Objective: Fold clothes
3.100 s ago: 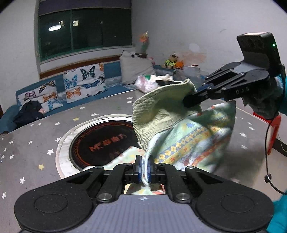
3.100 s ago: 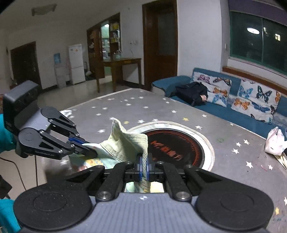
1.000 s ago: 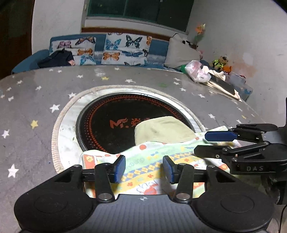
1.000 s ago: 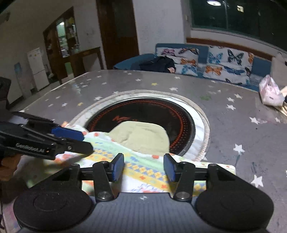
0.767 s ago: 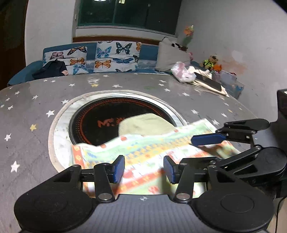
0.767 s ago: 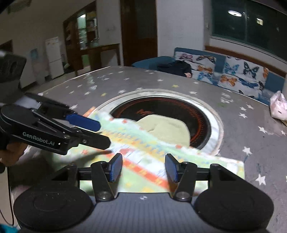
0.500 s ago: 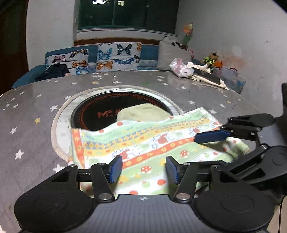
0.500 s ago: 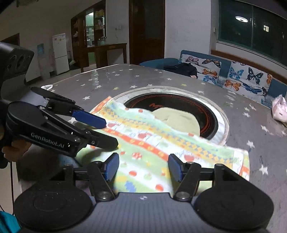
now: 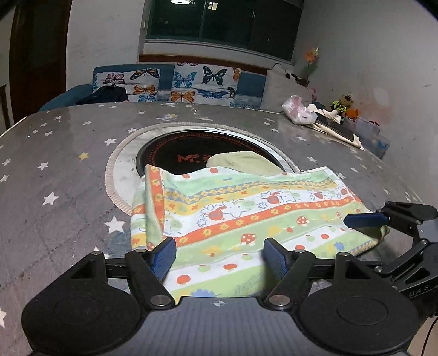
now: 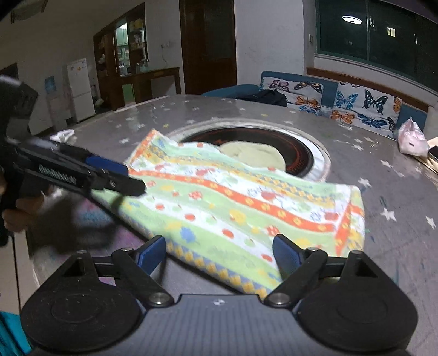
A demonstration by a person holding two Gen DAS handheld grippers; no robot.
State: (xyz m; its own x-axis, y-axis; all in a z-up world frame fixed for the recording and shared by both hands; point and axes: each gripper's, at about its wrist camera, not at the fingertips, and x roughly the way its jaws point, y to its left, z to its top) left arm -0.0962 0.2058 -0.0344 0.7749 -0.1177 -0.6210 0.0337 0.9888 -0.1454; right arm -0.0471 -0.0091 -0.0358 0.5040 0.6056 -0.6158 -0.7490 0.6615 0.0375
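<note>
Nearest the left wrist camera: left gripper [image 9: 219, 253], jaws wide and opening, blue pads clear of the cloth, whose near edge lies between them.
Nearest the right wrist camera: right gripper [image 10: 219, 253], jaws likewise opening, cloth edge between the pads, not pinched.
Garment: striped children's garment [image 9: 246, 216] with mushroom and animal print, lying spread on the tabletop [image 9: 54, 175], its left edge doubled over; its pale green lining [image 9: 243, 164] pokes out at the far side.
Garment's place: near half on the starred grey surface, far part over the black round hotplate [image 9: 191, 148] set in the middle.
Other gripper seen: each shows at the side of the other's view, just beside a corner of the cloth; touching or not, hard to tell through the blur.
Hand: a hand [image 10: 19, 213] holds the left gripper's handle.
Far edge: pink plastic bag [image 9: 298, 112].
Beyond: butterfly-print sofa [image 9: 191, 82] under a dark window [image 9: 219, 22].
</note>
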